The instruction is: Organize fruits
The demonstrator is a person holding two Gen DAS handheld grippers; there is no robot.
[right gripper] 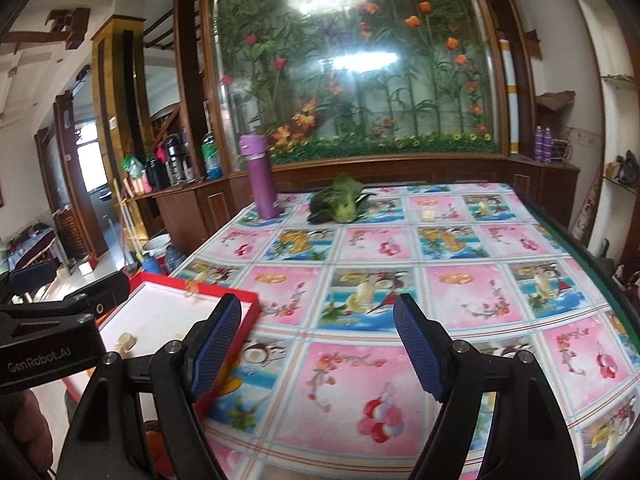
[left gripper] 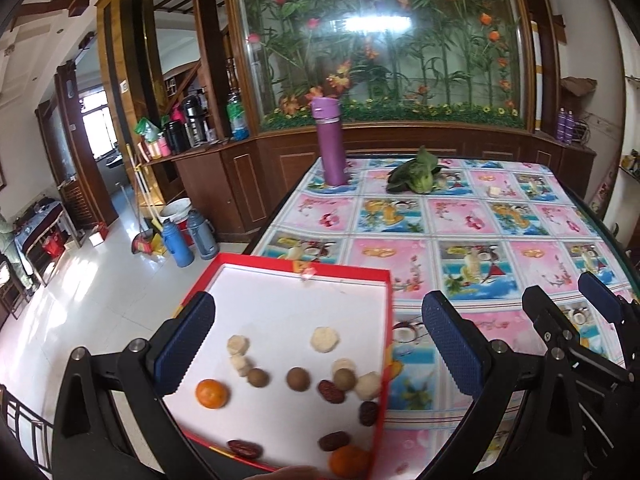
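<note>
Nearest, in the left wrist view, left gripper (left gripper: 320,344) spread wide over the red tray (left gripper: 385,360), holding nothing, blue pads (left gripper: 186,344) far apart. Inside the tray, on its white floor: one mandarin (left gripper: 213,393) at the near left, a second mandarin (left gripper: 349,460) at the near right corner, dark red dates (left gripper: 331,392) scattered at the near side and right side, brown round longans (left gripper: 298,379) in the middle, pale banana slices (left gripper: 325,340) a little farther. All fruit mixed together, not grouped. Tray placed at the near left corner of the table, on the flowered tablecloth (left gripper: 472,216). In the right wrist view, right gripper (right gripper: 318,344) also wide and empty, hanging above bare tablecloth to the right of the tray (right gripper: 160,280). Farther on the table, a green leafy vegetable (left gripper: 416,176) lying near the far edge, and left of it a purple bottle (left gripper: 332,140) standing upright. Behind the table, a wooden cabinet with a glass panel of artificial plants (left gripper: 380,40).
</note>
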